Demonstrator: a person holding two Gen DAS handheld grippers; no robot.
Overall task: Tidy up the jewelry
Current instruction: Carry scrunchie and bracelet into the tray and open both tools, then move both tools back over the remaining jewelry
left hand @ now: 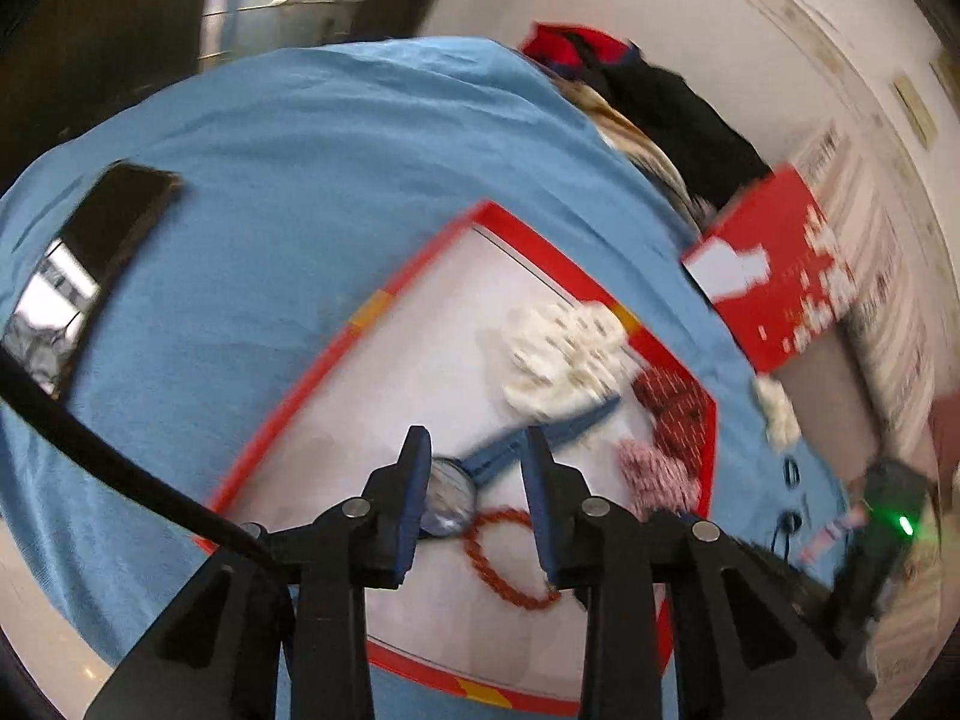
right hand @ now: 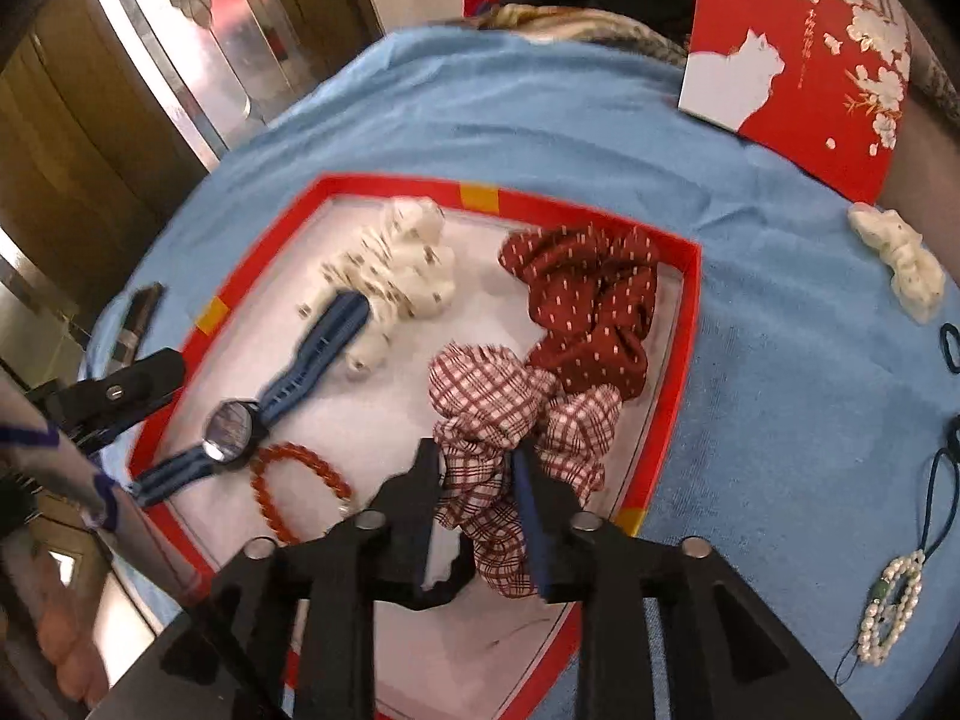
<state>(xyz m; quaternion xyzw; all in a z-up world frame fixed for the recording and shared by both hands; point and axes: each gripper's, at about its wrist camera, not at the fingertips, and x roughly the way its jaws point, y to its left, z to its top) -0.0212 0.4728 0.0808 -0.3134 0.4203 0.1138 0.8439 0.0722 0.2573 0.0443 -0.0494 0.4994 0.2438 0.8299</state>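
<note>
A red-rimmed tray with a white floor lies on the blue cloth. In it are a blue watch, an orange bead bracelet, a white scrunchie, a dark red scrunchie and a plaid scrunchie. My right gripper is low over the tray, its jaws around the plaid scrunchie's near edge. My left gripper is open above the watch, with the bracelet just below. Its finger also shows in the right wrist view at the tray's left rim.
A red box lid stands at the back right. On the cloth right of the tray lie a white hair piece, dark hair ties and a pearl charm on a cord. A phone lies left. Clothes are piled behind.
</note>
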